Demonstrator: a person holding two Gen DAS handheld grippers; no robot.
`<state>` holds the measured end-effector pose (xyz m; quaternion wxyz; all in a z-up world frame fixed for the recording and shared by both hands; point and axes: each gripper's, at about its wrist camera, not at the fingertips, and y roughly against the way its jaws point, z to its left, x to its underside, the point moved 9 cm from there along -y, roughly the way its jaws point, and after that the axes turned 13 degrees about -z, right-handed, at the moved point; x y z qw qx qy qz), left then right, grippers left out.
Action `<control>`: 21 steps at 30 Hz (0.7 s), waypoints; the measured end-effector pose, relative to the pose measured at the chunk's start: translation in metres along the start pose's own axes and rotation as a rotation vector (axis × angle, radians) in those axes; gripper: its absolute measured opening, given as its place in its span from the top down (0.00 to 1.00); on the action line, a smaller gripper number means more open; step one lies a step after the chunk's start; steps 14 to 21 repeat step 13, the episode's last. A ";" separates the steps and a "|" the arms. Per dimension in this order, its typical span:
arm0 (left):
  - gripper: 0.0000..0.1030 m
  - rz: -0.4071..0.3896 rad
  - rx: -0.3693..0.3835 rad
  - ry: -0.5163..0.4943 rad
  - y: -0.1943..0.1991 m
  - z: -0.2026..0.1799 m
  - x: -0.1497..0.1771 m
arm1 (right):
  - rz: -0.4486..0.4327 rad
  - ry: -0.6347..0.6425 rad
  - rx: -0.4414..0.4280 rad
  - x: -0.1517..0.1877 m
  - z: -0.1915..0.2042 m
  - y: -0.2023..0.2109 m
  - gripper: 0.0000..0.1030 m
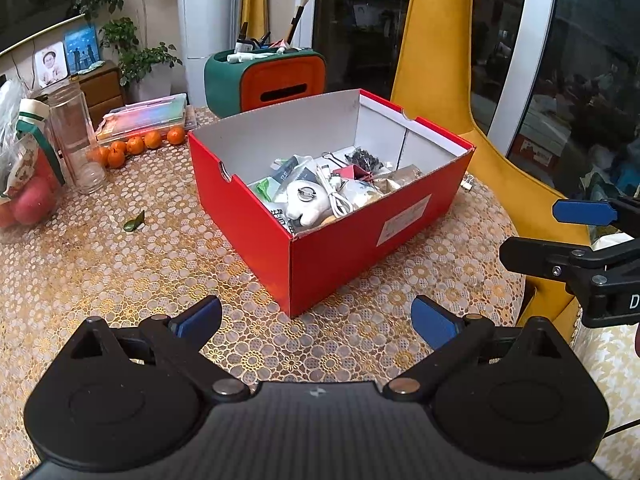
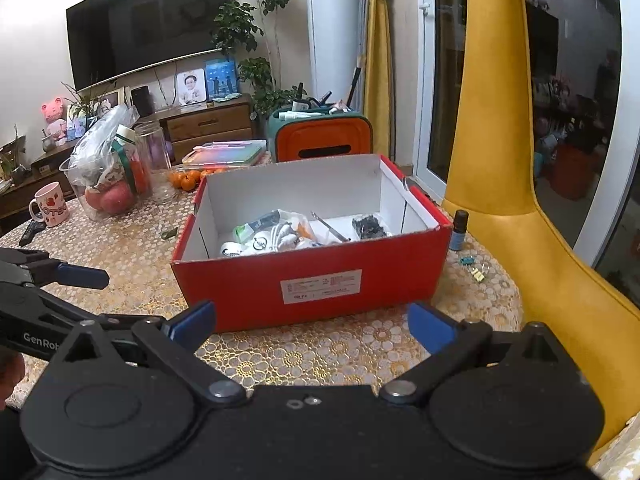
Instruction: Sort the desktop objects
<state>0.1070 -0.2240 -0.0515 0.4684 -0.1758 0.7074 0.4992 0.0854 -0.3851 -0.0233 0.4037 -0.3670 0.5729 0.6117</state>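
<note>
The box (image 2: 312, 280) sits on the counter (image 2: 320, 356), the organizer (image 2: 320, 140) behind it. Oranges (image 2: 185, 179) lie to its left, a small bottle (image 2: 459, 230) to its right.

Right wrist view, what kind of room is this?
Most likely a home living room: a wall-mounted TV above a wooden cabinet with framed photos, and a table with a floral cloth holding a red box.

Round table (image 1: 120, 264) under gold floral lace-pattern cover, several items resting on it.
Red cardboard box (image 1: 340, 248) stands open near centre. Tangerines (image 1: 136, 145), clear jar (image 1: 78, 140), bagged fruit (image 1: 24, 184) and green scrap (image 1: 134, 222) occupy the left side; pink mug (image 2: 50, 204) at far left; small bottle (image 2: 459, 230) and binder clips (image 2: 476, 270) right of box.
</note>
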 end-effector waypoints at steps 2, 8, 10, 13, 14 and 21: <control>0.01 0.001 -0.003 -0.002 0.000 0.000 0.000 | 0.003 -0.004 0.003 0.001 -0.001 0.001 0.01; 0.01 0.006 0.008 0.001 0.002 -0.003 0.004 | 0.010 -0.019 0.009 0.004 -0.001 0.001 0.01; 0.01 0.004 0.009 -0.007 0.005 -0.003 0.003 | 0.013 -0.020 0.009 0.005 0.000 0.002 0.01; 0.01 0.001 0.017 -0.007 0.011 -0.003 0.003 | 0.017 -0.026 0.009 0.005 0.003 0.004 0.01; 0.01 0.001 0.017 -0.007 0.011 -0.003 0.003 | 0.017 -0.026 0.009 0.005 0.003 0.004 0.01; 0.01 0.001 0.017 -0.007 0.011 -0.003 0.003 | 0.017 -0.026 0.009 0.005 0.003 0.004 0.01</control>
